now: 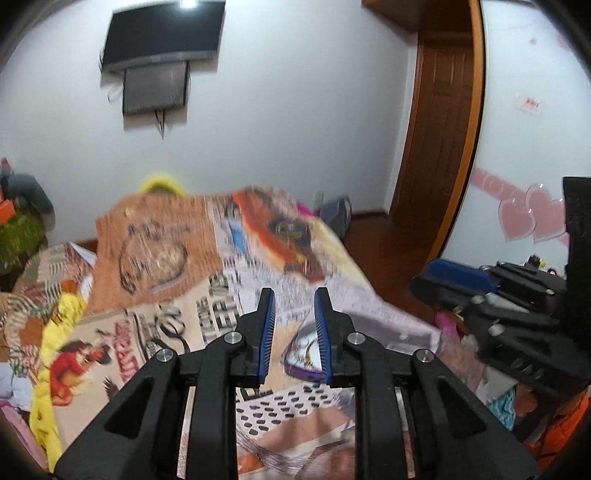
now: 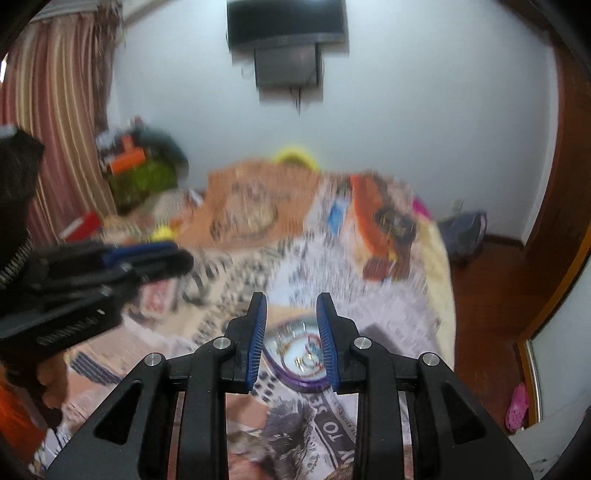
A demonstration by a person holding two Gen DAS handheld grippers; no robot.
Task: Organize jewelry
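A purple-rimmed dish (image 2: 295, 360) holding gold and beaded jewelry (image 2: 304, 360) lies on the patterned bedspread (image 2: 388, 306). It sits between and just beyond the pads of my right gripper (image 2: 291, 301), which is open and empty above it. In the left wrist view the same dish (image 1: 301, 354) shows between the pads of my left gripper (image 1: 293, 295), also open and empty. The right gripper (image 1: 491, 302) shows at the right of the left wrist view, and the left gripper (image 2: 122, 258) at the left of the right wrist view. Both views are motion-blurred.
A bed with a newspaper-print cover (image 1: 177, 258) fills the middle. A TV (image 1: 162, 33) hangs on the far white wall. A wooden door (image 1: 436, 147) and wood floor are at right. Striped curtains (image 2: 55, 122) and piled boxes (image 2: 136, 170) stand at left.
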